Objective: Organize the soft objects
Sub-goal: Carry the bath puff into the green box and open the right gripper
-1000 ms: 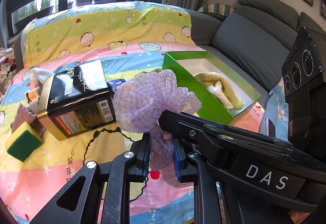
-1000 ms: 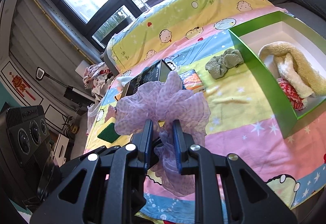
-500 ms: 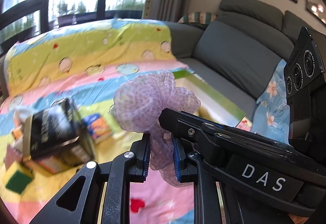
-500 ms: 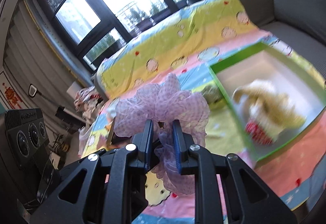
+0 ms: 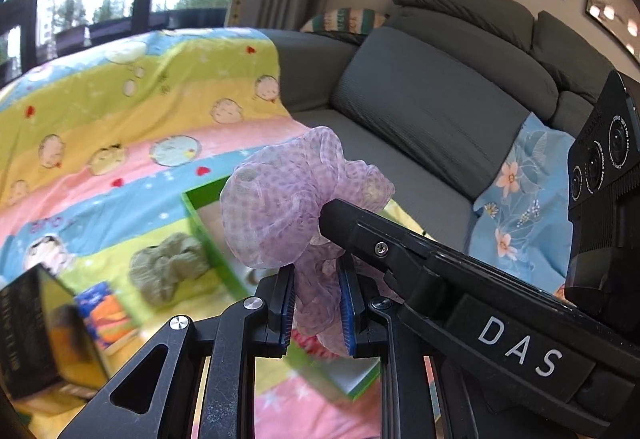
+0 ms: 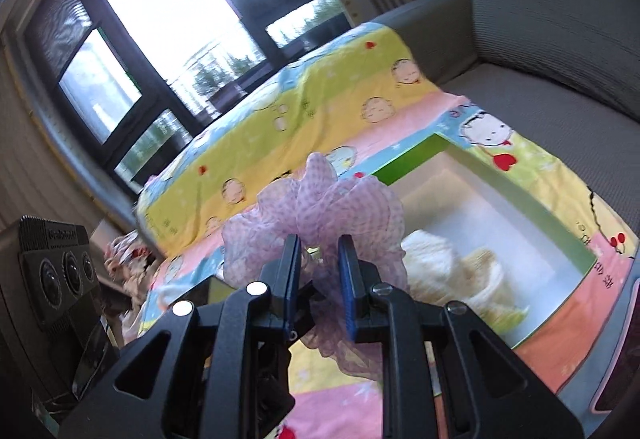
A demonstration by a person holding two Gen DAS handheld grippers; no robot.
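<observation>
A ruffled purple checked scrunchie (image 5: 276,211) hangs in the air, gripped from two sides. My left gripper (image 5: 316,307) is shut on its lower folds. In the left wrist view the right gripper's black finger (image 5: 360,235) reaches in from the right and meets the same fabric. Seen from the right wrist, my right gripper (image 6: 318,279) is shut on the scrunchie (image 6: 320,207) too. Behind and below it sits the green box (image 6: 532,199) with a yellow towel (image 6: 452,263) inside. From the left wrist the green box (image 5: 204,223) is mostly hidden by the scrunchie.
A grey-green scrunchie (image 5: 168,267) lies on the striped cartoon blanket (image 5: 120,111) left of the box. A snack packet (image 5: 104,315) and a black tin (image 5: 36,339) lie further left. The grey sofa back (image 5: 440,107) rises on the right.
Both grippers have carried the scrunchie up and to the right, away from the black tin and over toward the green box. Both grips stay the same.
</observation>
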